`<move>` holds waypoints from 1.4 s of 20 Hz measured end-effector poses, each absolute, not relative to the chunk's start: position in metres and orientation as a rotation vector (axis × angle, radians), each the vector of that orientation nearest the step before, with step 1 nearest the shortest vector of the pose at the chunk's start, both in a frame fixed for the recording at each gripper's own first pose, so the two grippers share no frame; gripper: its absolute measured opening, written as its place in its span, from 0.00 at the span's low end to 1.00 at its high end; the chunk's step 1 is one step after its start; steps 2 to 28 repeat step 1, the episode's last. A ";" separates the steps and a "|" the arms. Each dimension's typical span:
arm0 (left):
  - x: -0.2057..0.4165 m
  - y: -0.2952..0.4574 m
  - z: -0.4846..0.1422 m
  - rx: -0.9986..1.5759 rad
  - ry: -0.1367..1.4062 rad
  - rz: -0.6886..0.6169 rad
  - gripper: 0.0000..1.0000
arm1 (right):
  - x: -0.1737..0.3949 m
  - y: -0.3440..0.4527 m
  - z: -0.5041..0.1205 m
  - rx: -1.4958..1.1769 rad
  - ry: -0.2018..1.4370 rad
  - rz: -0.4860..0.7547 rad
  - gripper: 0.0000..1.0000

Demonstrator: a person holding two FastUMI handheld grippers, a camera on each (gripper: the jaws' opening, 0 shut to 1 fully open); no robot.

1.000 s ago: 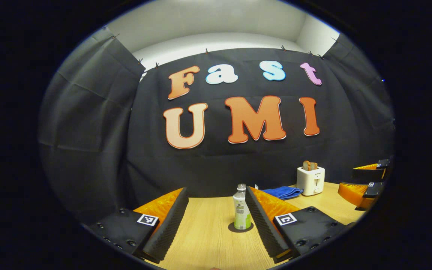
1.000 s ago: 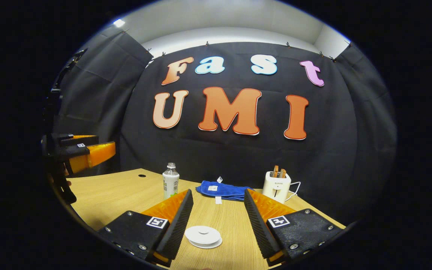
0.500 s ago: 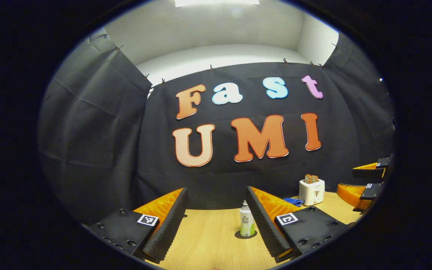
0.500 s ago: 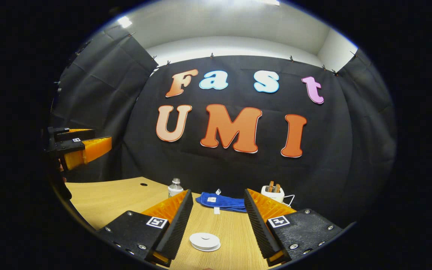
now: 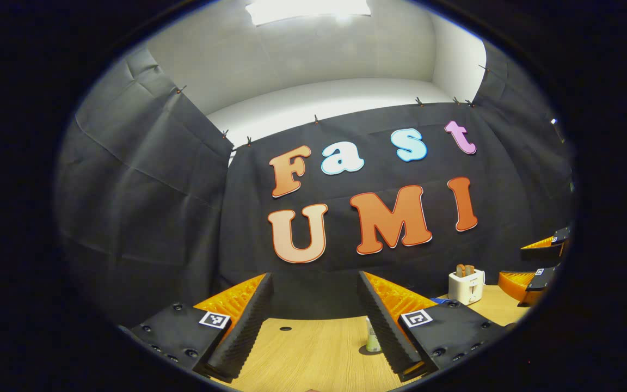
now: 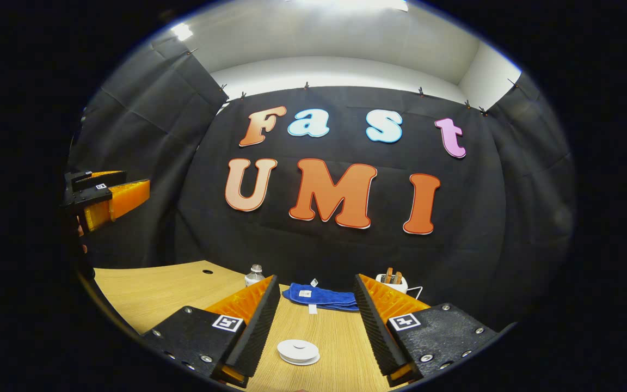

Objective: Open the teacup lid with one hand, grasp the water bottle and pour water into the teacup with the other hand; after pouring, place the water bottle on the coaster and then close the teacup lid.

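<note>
Teacup lid (image 6: 298, 350) between spread jaws; untouched

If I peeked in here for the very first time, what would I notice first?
Probably the right gripper, its orange and black fingers spread wide near the bottom of the right gripper view, with a small white teacup lid on the wooden table between them. Behind it lie a blue towel and a white toaster with toast sticking up, and a water bottle stands by the left gripper.
</note>
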State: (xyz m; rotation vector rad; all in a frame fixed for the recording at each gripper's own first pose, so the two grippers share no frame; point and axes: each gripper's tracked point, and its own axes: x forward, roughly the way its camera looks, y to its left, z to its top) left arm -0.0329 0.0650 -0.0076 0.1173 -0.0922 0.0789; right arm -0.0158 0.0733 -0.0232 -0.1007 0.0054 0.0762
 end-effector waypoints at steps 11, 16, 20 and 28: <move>-0.032 0.066 -0.006 0.113 -0.092 0.083 0.96 | -0.016 0.073 -0.023 -0.102 0.005 0.076 0.82; -0.032 0.066 -0.006 0.113 -0.092 0.083 0.96 | -0.016 0.073 -0.023 -0.102 0.005 0.076 0.82; -0.032 0.066 -0.006 0.113 -0.092 0.083 0.96 | -0.016 0.073 -0.023 -0.102 0.005 0.076 0.82; -0.032 0.066 -0.006 0.113 -0.092 0.083 0.96 | -0.016 0.073 -0.023 -0.102 0.005 0.076 0.82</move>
